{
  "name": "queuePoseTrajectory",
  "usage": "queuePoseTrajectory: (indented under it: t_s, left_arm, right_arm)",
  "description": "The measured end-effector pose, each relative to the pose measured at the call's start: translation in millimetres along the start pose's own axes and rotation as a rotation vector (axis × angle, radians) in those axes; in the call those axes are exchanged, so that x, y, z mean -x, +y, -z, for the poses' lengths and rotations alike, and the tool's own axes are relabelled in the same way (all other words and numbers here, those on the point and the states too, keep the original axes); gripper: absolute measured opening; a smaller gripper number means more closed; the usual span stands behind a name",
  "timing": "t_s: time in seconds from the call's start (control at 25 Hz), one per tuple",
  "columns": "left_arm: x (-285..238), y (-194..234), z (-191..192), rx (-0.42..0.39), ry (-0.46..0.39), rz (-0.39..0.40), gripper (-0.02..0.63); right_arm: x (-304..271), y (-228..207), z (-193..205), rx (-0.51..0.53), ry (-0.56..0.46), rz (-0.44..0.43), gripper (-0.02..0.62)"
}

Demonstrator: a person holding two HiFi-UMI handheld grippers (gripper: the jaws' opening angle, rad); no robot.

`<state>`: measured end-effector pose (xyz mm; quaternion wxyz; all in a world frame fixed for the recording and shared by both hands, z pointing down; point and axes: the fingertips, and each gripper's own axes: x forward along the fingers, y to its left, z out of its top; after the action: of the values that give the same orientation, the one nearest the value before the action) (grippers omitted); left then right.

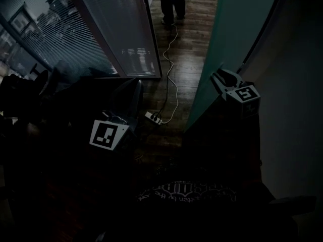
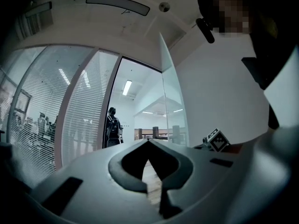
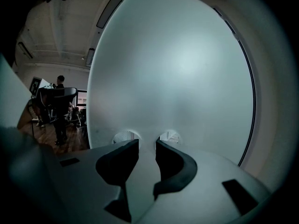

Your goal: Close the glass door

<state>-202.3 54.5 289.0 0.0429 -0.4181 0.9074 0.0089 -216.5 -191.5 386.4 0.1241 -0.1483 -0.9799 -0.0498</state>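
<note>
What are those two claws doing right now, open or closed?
Left gripper: closed, holding nothing.
Right gripper: open, empty, facing the glass door.

The pale print on the person's shirt [image 1: 187, 193] is too dim to read.

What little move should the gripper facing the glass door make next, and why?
Probably push the right gripper forward against the glass door to swing it across the doorway. Its jaws stand apart just in front of the frosted pane, holding nothing. In the head view the door is open, with wooden floor showing through the gap.
</note>
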Motion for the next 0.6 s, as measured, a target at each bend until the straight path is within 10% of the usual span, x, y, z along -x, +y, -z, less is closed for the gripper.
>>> queuePoseTrajectory:
  t_s: [0.6]
  left_arm:
    - [-3,51,2,-0.005,-0.001,-0.092,0.002]
  right_arm:
    - [-54,6,-14,0.003,0.005,-0.035,0.115]
